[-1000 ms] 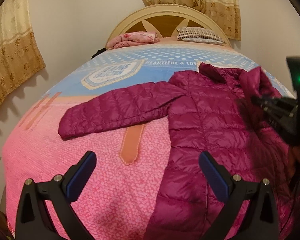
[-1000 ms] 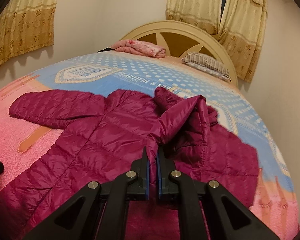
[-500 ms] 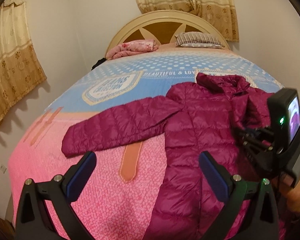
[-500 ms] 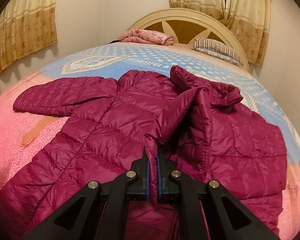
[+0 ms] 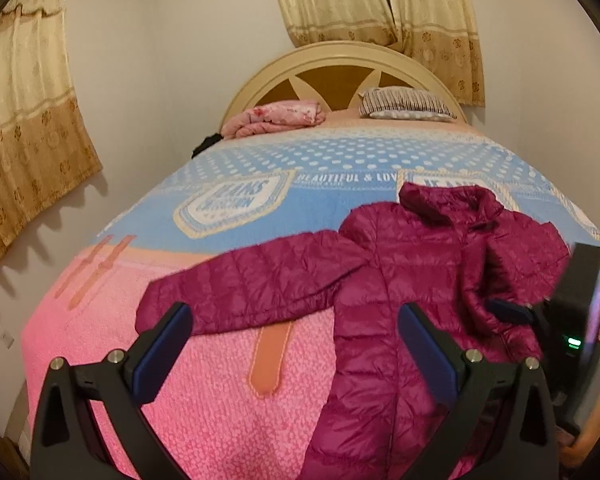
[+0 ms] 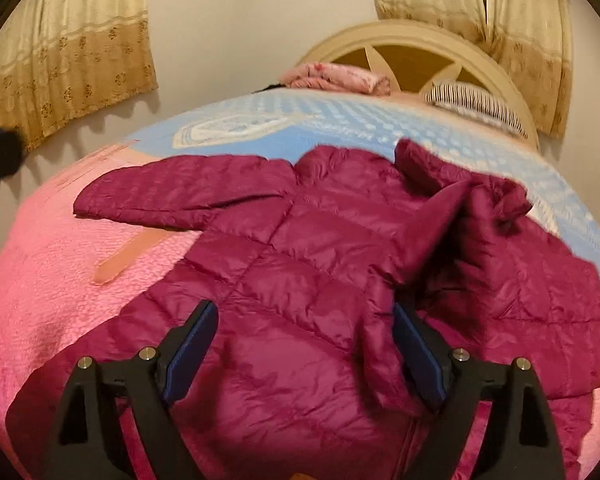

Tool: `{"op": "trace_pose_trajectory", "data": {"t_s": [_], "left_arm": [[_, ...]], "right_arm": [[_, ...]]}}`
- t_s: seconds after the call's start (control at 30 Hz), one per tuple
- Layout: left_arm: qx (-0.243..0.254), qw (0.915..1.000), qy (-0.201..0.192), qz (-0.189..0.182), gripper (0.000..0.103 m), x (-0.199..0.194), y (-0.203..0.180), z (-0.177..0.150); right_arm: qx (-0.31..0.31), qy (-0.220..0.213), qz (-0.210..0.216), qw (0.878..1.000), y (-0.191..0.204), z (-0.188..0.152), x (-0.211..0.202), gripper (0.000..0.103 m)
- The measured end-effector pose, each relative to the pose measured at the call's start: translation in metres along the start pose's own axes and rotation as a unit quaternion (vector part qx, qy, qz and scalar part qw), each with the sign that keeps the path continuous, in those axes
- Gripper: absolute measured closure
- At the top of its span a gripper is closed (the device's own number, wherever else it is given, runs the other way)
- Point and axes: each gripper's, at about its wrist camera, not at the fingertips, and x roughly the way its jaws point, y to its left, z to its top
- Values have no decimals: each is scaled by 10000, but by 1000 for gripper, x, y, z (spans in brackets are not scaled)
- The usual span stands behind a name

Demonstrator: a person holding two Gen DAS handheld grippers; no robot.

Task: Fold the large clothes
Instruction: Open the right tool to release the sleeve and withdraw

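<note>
A magenta quilted jacket (image 5: pixel 400 280) lies flat on the bed, its left sleeve (image 5: pixel 252 284) stretched out to the left. Its right sleeve (image 6: pixel 384 340) is folded across the jacket (image 6: pixel 300 272) front. My right gripper (image 6: pixel 304 306) hovers low over the jacket with its jaws opening. The sleeve's cuff lies loose between them, close to the right pad (image 6: pixel 416 352), not pinched. My left gripper (image 5: pixel 295 308) is open and holds nothing, above the pink bedspread and the jacket's left side. The right gripper's body (image 5: pixel 572 320) shows at the right edge.
The bed (image 5: pixel 180 400) has a pink and blue cover. A folded pink blanket (image 5: pixel 276 118) and a striped pillow (image 5: pixel 404 104) lie by the cream headboard (image 5: pixel 340 60). Curtains (image 5: pixel 24 140) hang on the left wall and behind the headboard.
The right gripper went from shut on the right sleeve to wide open, and the sleeve dropped onto the jacket front. The left gripper rose, so more of the bed shows.
</note>
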Motion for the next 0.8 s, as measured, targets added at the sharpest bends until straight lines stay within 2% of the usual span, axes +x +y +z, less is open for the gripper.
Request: {"op": "trace_pose_trajectory", "data": {"t_s": [0.17,0.23,0.3,0.37,0.43,0.47,0.57,0.6,0.73,0.8], "left_arm": [[198,9996,-154,-138,0,2,-25,11],[203,9995,-116,-208,0,6,-33,13],[202,9993,-66,-301,0,11,-41,12],[287,9989,-33,-372,0,18,-52,11],[435,9983,-44,-385,0,23,-66,11],[534,9979,-31,-374,0,26,-75,12],[647,9965,63,-524,0,39,-99,21],[673,9962,67,-549,0,42,-106,24],[915,9948,-32,-435,0,67,-144,28],[999,9944,81,-329,0,88,-157,24]], "right_arm": [[577,-163,194,9980,-29,-5,-46,15],[861,-385,365,9949,-45,-10,-73,16],[1092,-573,300,9919,-61,-11,-89,18],[1403,-523,42,9887,-83,-9,-90,27],[1444,-342,-368,9882,-99,-6,-78,62],[1552,-288,-651,9853,-114,-6,-70,66],[2053,-235,-874,9745,-158,-10,-56,67],[2211,-260,-1066,9691,-175,-10,-54,67],[2750,-381,-1420,9501,-237,-8,-48,67],[2815,-405,-1627,9448,-256,-4,-43,67]]}}
